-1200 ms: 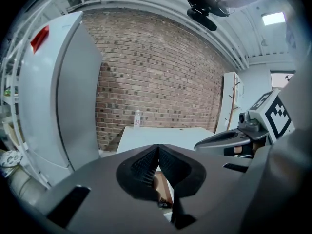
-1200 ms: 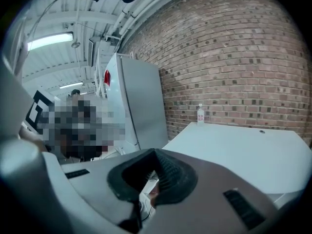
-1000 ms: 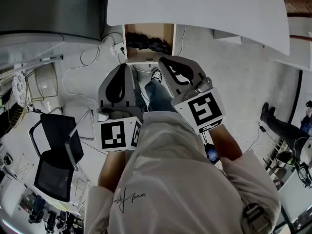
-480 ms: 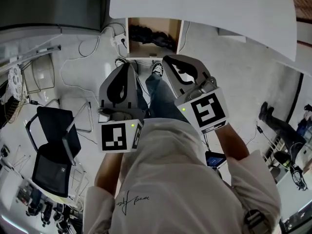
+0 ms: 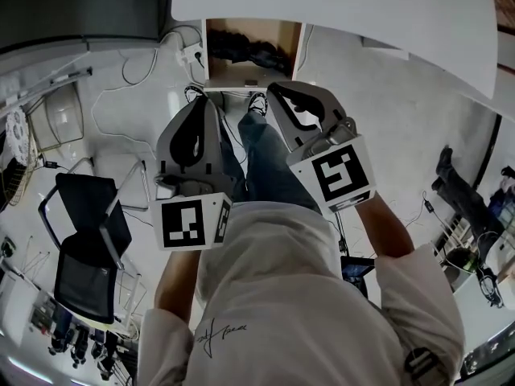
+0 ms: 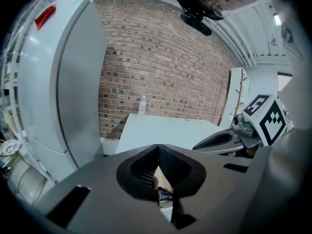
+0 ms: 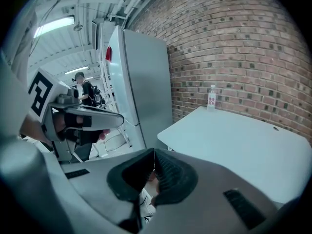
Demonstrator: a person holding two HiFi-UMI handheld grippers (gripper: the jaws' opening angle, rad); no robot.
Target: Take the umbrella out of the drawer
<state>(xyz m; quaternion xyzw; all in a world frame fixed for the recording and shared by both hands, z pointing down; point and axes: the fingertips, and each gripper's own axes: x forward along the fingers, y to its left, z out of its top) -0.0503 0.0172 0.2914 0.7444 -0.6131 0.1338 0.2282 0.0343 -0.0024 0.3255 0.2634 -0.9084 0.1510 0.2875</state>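
**Umbrella not yet touched: the drawer is open, both claws shut and empty**

Head view: the drawer stands open under the near edge of the white desk. A dark bundle, most likely the umbrella, lies inside it. The left claw and right claw hang side by side just near of the drawer, pointing toward it and touching nothing. Left gripper view: the left claw's jaws meet at the tips with nothing gripped; a sliver of the wooden drawer shows below them. Right gripper view: the right claw's jaws are likewise pressed together and empty, with the desk and a bottle beyond. Opening looks done; reaching in, gripping and lifting out all remain.
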